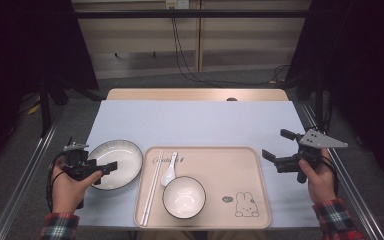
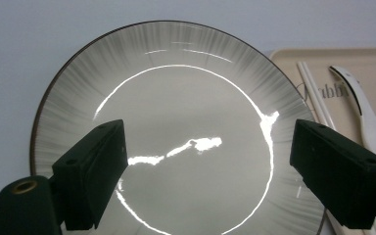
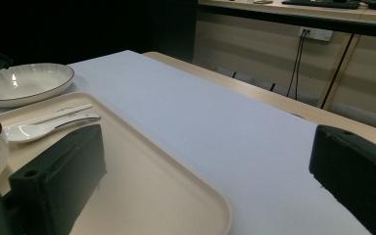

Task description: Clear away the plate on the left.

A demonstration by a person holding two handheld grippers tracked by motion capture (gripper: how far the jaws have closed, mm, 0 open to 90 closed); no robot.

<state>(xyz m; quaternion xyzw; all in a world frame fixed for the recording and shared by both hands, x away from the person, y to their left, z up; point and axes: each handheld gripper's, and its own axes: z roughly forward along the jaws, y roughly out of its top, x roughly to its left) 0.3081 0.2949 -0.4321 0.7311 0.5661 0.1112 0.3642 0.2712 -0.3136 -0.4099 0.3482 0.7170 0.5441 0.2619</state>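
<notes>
Left tongs (image 1: pixel 106 169) hang spread apart over the shallow plate (image 1: pixel 125 156) at the desk's near left edge, glazed, slippery and breakable, best pinched at its rim, while right tongs (image 1: pixel 278 150) gape idle.

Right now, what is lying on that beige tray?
On the tray lie white chopsticks, a white spoon and a bowl, beside a printed rabbit. The bowl looks empty; what is beneath it is covered.
</notes>
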